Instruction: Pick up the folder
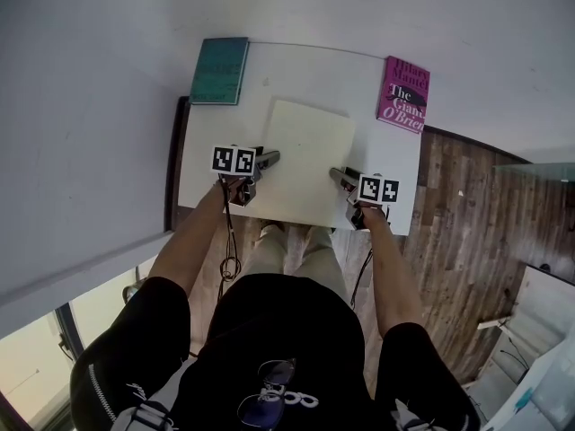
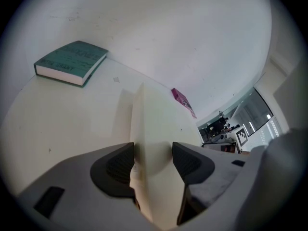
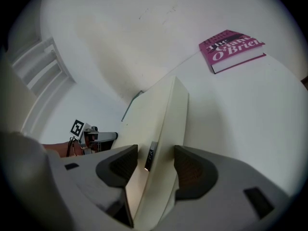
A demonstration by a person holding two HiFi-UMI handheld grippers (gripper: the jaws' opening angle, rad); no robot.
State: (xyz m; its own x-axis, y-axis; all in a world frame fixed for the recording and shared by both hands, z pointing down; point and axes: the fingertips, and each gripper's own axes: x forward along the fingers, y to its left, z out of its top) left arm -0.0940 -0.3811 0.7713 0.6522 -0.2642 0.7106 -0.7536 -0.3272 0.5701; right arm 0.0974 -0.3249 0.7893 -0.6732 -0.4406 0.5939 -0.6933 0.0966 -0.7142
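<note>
**Folder pinched at both side edges over the white table**

In the head view the cream folder (image 1: 305, 155) sits at the centre of the white table (image 1: 269, 70), spanning the gap between the two grippers. The left gripper (image 1: 269, 159) meets it from 9 o'clock and the right gripper (image 1: 338, 177) from 3 o'clock.

The left gripper view looks along the folder's edge. The jaws are pressed onto it from either side, with the dark pads (image 2: 119, 165) against the cream faces. A soft shadow lies on the tabletop beside that edge, so the folder seems to stand slightly clear of the surface.

In the right gripper view the jaws likewise pinch the opposite edge. The folder's leaves are a little parted there, and a small dark tab shows on the edge between the jaws.

A teal book (image 1: 220, 70) lies on the table at 11 o'clock from the folder. A pink book (image 1: 403, 94) lies at 1 o'clock, partly over the table's corner. Both are well apart from the folder. Dark wooden floor (image 1: 458, 214) shows at 3 o'clock of the table.
</note>
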